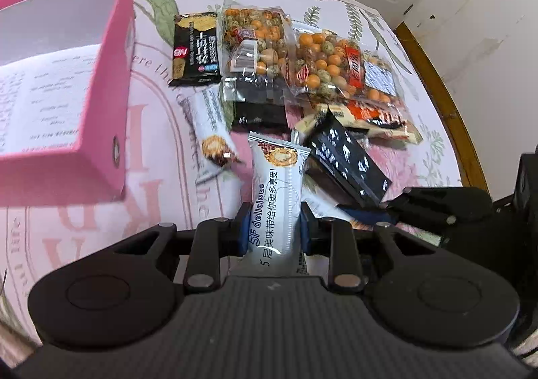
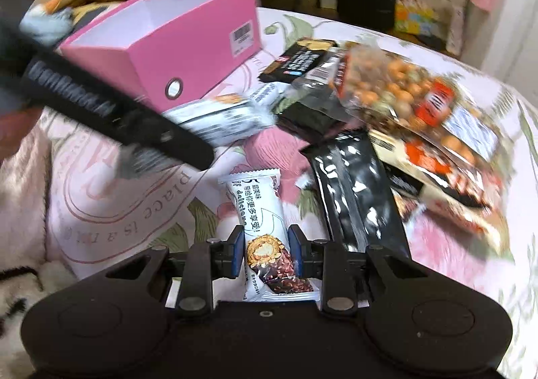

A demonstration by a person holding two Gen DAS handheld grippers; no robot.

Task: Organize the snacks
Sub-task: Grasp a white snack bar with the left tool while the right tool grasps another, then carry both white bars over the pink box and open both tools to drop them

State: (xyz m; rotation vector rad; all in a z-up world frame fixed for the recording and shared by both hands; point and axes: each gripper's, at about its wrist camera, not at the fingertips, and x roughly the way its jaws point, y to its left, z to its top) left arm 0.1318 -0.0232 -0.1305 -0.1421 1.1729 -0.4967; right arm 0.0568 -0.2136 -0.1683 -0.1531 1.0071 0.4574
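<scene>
Fingers [image 1: 242, 227] of both grippers [image 1: 273, 227] [image 2: 266, 251] each pinch one glossy white bar [image 1: 274, 207] [image 2: 260, 227], right of the pink box [image 1: 111, 76].

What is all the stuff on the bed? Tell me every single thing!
pink box: one, pink outside, white inside, open, left of the snacks
white wafer bars: at least three, white wrappers, near side of the pile; two are gripped
nut bags: two, clear with orange and green balls, far side of the pile
black packets: several, black, in the pile
floral cover: one, pink and white, under everything
left hand-held gripper: black, blue pads, shut on a white bar
right hand-held gripper: black, blue pads, shut on another white bar
</scene>
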